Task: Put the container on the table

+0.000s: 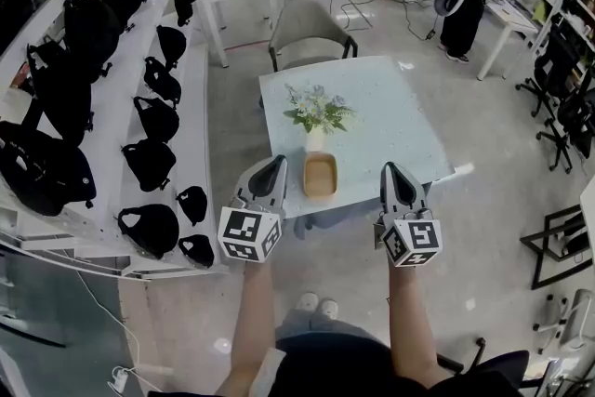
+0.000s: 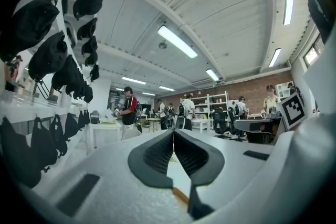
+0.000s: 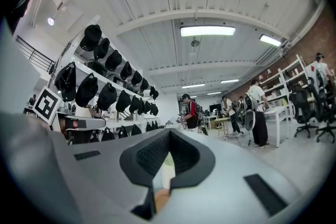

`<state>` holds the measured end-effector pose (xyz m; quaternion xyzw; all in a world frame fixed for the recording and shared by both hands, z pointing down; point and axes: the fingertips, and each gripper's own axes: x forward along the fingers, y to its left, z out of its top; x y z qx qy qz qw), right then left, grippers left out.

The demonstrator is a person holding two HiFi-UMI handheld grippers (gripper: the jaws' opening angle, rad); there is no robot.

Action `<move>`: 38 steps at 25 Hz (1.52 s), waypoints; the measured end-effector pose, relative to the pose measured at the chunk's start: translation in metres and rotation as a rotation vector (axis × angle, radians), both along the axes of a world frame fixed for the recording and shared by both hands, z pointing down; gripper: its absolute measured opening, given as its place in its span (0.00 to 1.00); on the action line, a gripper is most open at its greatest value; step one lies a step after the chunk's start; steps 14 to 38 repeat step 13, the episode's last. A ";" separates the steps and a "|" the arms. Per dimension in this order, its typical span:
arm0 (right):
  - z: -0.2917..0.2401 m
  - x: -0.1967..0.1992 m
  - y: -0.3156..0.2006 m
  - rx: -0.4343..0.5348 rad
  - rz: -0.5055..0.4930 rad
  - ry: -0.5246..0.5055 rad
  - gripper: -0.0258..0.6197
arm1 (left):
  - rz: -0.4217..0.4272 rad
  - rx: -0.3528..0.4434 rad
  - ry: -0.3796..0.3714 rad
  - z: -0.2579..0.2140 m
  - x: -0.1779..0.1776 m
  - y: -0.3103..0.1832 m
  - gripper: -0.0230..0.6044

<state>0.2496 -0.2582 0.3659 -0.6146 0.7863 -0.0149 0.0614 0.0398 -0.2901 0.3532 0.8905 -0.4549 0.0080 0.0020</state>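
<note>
Now the container point(image 1: 320, 176) sits on the table point(image 1: 400, 116) near its front edge, just in front of the flower vase point(image 1: 316, 137). It lies between the left gripper point(image 1: 275, 165) and the right gripper point(image 1: 394, 168) — both apart from it, jaws pressed together, holding nothing.

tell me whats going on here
A person stands at the table with a gripper in each hand. The left gripper and right gripper are both shut and empty, one on either side of the tan container. The container sits on the table near its front edge, just before a vase of flowers.
</note>
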 end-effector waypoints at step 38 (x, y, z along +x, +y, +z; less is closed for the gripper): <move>0.006 0.002 -0.005 -0.016 0.001 -0.010 0.04 | -0.011 -0.013 -0.007 0.009 -0.001 -0.003 0.05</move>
